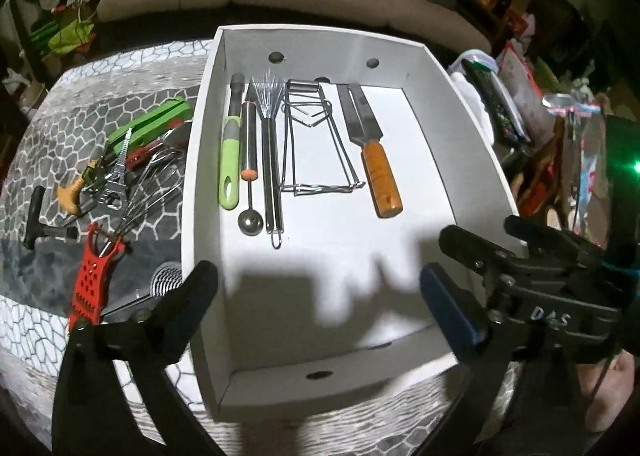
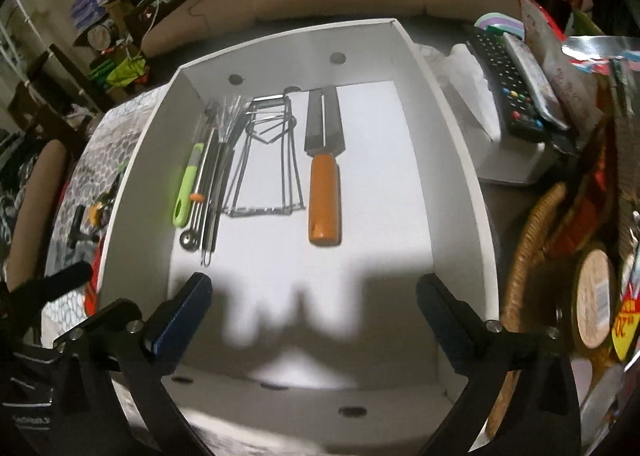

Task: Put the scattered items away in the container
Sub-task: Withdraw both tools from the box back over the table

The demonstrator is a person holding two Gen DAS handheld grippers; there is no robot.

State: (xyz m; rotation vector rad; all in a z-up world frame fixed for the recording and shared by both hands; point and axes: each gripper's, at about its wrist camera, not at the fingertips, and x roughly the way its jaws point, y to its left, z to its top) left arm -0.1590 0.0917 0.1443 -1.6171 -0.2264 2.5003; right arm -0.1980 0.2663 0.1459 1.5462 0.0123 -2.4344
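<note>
Both your grippers hang over the near end of the white box (image 1: 404, 368), nothing between the fingers. Left gripper (image 1: 320, 288) jaws wide; right gripper (image 2: 314, 298) jaws wide too. In the box, side by side: green-handled tool (image 1: 230, 171), melon baller (image 1: 250, 175), wire whisk (image 1: 270, 159), wire rack (image 1: 316, 147), orange-handled slicer (image 1: 374, 159). Left of the box, on the patterned cloth (image 1: 60, 127): red grater (image 1: 94, 276), Eiffel Tower model (image 1: 118, 175), green clip (image 1: 150, 123).
</note>
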